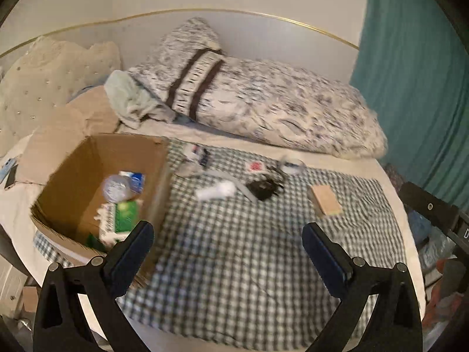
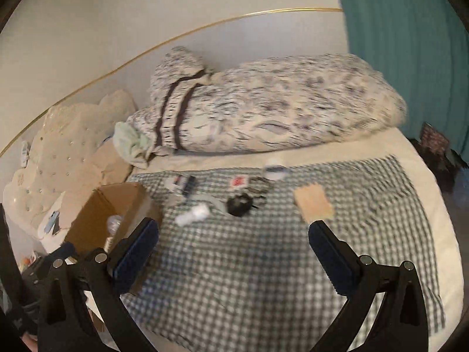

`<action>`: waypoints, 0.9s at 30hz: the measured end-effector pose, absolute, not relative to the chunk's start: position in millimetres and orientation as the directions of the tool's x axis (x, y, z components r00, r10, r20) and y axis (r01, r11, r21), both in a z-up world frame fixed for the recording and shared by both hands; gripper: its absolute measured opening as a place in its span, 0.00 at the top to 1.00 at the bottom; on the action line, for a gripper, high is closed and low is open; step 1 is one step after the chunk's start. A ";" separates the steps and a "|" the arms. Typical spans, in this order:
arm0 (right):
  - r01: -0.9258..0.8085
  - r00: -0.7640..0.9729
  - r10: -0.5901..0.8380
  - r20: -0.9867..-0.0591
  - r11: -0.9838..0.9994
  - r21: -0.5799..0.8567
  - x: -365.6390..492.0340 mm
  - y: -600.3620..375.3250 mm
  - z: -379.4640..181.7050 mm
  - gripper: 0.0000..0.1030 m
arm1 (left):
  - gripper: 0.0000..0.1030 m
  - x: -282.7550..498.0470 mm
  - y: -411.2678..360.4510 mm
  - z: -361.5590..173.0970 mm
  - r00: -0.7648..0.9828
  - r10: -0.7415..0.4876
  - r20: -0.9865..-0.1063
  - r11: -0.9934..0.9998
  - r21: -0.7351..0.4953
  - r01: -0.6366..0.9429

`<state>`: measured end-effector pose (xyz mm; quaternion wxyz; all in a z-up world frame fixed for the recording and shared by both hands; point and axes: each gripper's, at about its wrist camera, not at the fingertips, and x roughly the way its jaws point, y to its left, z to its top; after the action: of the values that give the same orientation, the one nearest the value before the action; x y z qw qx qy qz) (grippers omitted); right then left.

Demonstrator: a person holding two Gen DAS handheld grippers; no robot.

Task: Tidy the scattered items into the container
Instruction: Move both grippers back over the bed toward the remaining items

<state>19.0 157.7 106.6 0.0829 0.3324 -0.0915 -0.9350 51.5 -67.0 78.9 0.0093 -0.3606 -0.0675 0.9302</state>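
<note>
An open cardboard box (image 1: 96,158) (image 2: 123,199) stands at the left of the checked cloth (image 1: 234,264) (image 2: 234,264). It holds a clear bottle (image 1: 117,187) and a green pack (image 1: 126,215). Scattered on the cloth are a white tube (image 1: 215,191) (image 2: 193,215), a black plug (image 1: 262,189) (image 2: 239,204), a tan pad (image 1: 326,199) (image 2: 313,202), a red-marked card (image 1: 255,166) (image 2: 239,181), a small round tub (image 1: 291,165) (image 2: 274,171) and a dark pack (image 1: 199,154) (image 2: 184,184). My left gripper (image 1: 228,242) is open and empty, beside the box. My right gripper (image 2: 234,240) is open and empty above the cloth.
A patterned pillow (image 1: 263,99) (image 2: 278,102) lies behind the cloth. A cream cushion (image 1: 44,79) (image 2: 67,135) sits at the back left. A teal curtain (image 1: 416,73) hangs at the right. The bed edge drops off at the right, with clutter (image 1: 439,243) below.
</note>
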 end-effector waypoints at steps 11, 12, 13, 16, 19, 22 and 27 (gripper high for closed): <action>0.020 -0.773 -0.149 -0.616 -0.977 0.211 42.1 251.0 82.3 0.00 | 0.00 42.8 -16.9 58.7 -0.730 0.032 -0.683 -0.999 -0.033 -0.014; 0.021 -0.771 -0.149 -0.619 -0.978 0.208 40.8 254.5 78.8 0.00 | 0.00 38.8 -16.9 54.5 -0.722 0.038 -0.690 -0.999 -0.035 -0.018; 0.023 -0.768 -0.147 -0.623 -0.979 0.203 39.0 257.1 75.1 0.00 | 0.00 34.6 -17.4 49.7 -0.716 0.041 -0.697 -0.999 -0.036 -0.022; 0.030 -0.754 -0.147 -0.640 -0.981 0.189 27.6 256.2 59.7 0.00 | 0.00 19.3 -20.1 32.3 -0.698 0.037 -0.715 -0.999 -0.014 -0.038; 0.031 -0.724 -0.148 -0.674 -0.983 0.183 16.2 254.5 41.7 0.00 | 0.00 -3.3 -28.1 14.4 -0.671 0.044 -0.740 -0.999 -0.012 -0.052; 0.049 -0.706 -0.147 -0.692 -0.986 0.158 3.1 246.6 30.0 0.00 | 0.00 -28.8 -34.0 0.2 -0.663 0.072 -0.746 -0.996 -0.023 -0.083; 0.042 -0.677 -0.157 -0.719 -0.984 0.175 -24.7 243.0 8.1 0.00 | 0.00 -79.1 -44.7 -27.3 -0.627 0.102 -0.772 -0.993 -0.041 -0.112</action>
<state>-24.7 243.0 8.1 0.0543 0.3984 -0.0723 -0.9127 -79.1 -44.7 -27.3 0.0594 -0.4276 0.0055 0.9020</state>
